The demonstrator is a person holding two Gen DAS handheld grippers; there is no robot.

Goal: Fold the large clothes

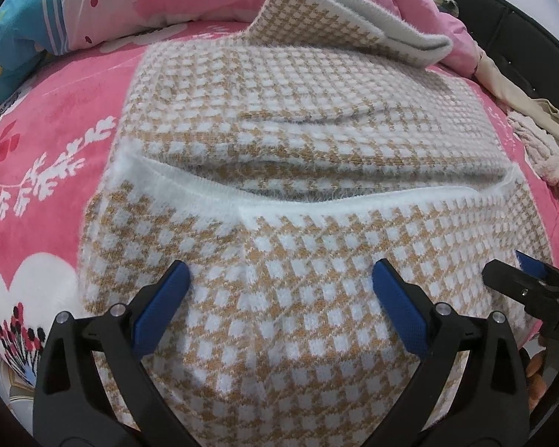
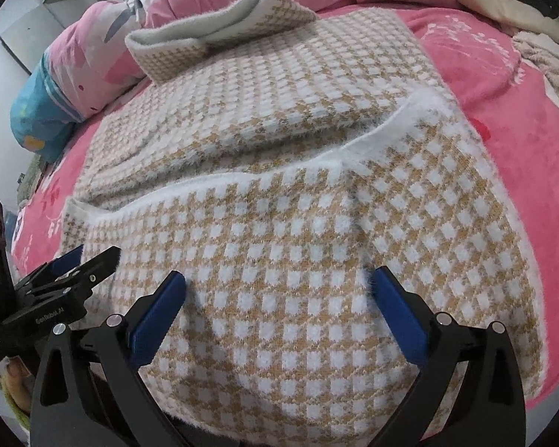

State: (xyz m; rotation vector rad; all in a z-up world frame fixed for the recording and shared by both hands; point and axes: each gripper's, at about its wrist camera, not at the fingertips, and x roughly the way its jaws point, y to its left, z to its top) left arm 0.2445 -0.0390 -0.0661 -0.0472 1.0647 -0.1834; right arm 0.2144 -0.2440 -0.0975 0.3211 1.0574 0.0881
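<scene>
A pink bedspread carries the checked sweater, which fills the view from centre to six o'clock, its white-trimmed hem folded across. A loose sleeve sticks up at twelve o'clock. The left gripper and right gripper hang fully spread above the knit, gripping nothing. Pinching one layer only would likely drag the fold askew.

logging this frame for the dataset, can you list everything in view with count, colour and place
checked sweater: one, tan and white, partly folded on the bed, under both grippers
bedspread: one, pink with white flowers, under the sweater
quilt: one, pink with blue, bunched at the far edge
beige cloth: one, crumpled, far right of the left wrist view
left gripper: one, black with blue pads, open over the near hem
right gripper: one, same colours, open, beside it
</scene>
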